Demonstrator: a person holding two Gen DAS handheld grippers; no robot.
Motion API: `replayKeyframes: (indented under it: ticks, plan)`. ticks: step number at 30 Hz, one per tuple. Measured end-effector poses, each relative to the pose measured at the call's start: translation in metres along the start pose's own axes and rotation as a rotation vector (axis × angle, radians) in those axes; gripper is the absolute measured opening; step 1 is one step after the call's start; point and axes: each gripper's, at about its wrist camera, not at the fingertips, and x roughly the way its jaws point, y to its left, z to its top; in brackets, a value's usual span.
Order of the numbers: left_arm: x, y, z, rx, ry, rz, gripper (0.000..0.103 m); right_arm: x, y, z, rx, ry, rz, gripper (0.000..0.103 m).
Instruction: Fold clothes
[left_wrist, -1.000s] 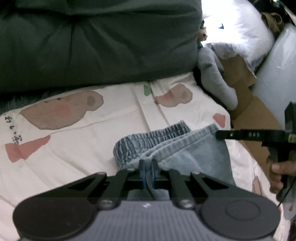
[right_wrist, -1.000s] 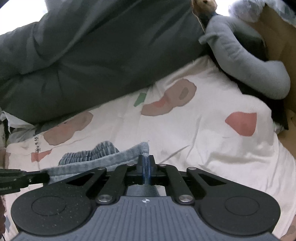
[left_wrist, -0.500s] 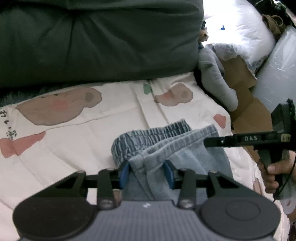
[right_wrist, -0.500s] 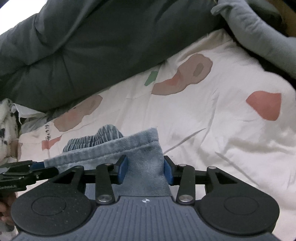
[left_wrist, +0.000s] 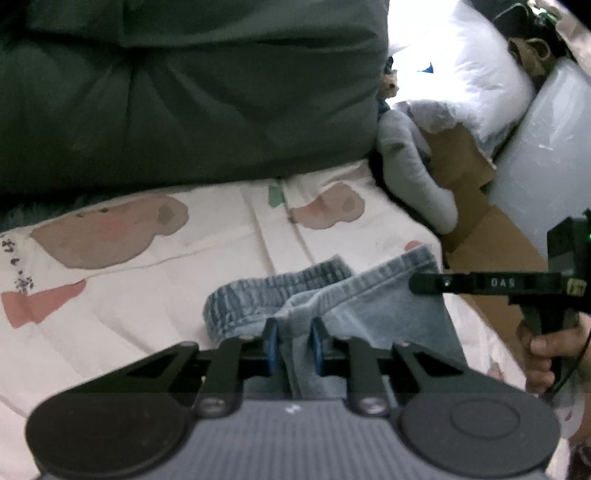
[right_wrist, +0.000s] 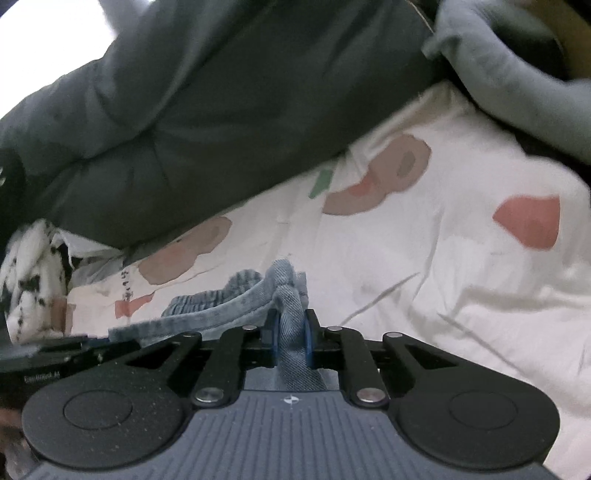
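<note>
A light blue denim garment (left_wrist: 388, 310) with an elastic waistband lies on the printed bed sheet (left_wrist: 147, 288). My left gripper (left_wrist: 294, 345) is closing, and a raised fold of the denim stands pinched between its blue pads. In the right wrist view the same denim garment (right_wrist: 229, 306) is bunched at its hem corner between the pads of my right gripper (right_wrist: 290, 334), whose jaws are closing too. The right gripper's finger (left_wrist: 424, 284) shows at the denim's right edge, held by a hand (left_wrist: 543, 350). The left gripper's side (right_wrist: 55, 350) shows at the left of the right wrist view.
A dark green duvet (left_wrist: 184, 92) is piled along the far side of the bed. A grey plush toy (left_wrist: 417, 177), brown cardboard (left_wrist: 491, 236) and a white pillow (left_wrist: 461, 74) sit off the right edge. A black-and-white spotted cloth (right_wrist: 29, 273) lies at the left.
Both grippers were shut on denim, spread wide half a second ago, and now have narrowed again around bunched folds. The denim hem has gathered upward between the pads.
</note>
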Motion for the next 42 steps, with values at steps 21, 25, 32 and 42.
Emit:
replayKeyframes:
  ticks: [21,25,32,42]
  plan:
    - [0.006,0.017,-0.003,0.022,0.062,0.049,0.019,0.022,-0.002,-0.008,-0.006,0.090,-0.107,0.029]
    - [0.011,0.020,-0.005,0.019,0.071,0.052,0.019,0.026,-0.005,-0.008,0.009,0.082,-0.070,0.049]
    - [0.014,0.025,-0.008,0.005,0.076,0.045,0.020,0.049,-0.032,0.000,0.231,0.092,0.076,0.063]
    - [0.008,0.021,-0.005,-0.002,0.047,0.028,0.019,0.033,-0.013,0.007,0.099,0.046,0.123,0.014]
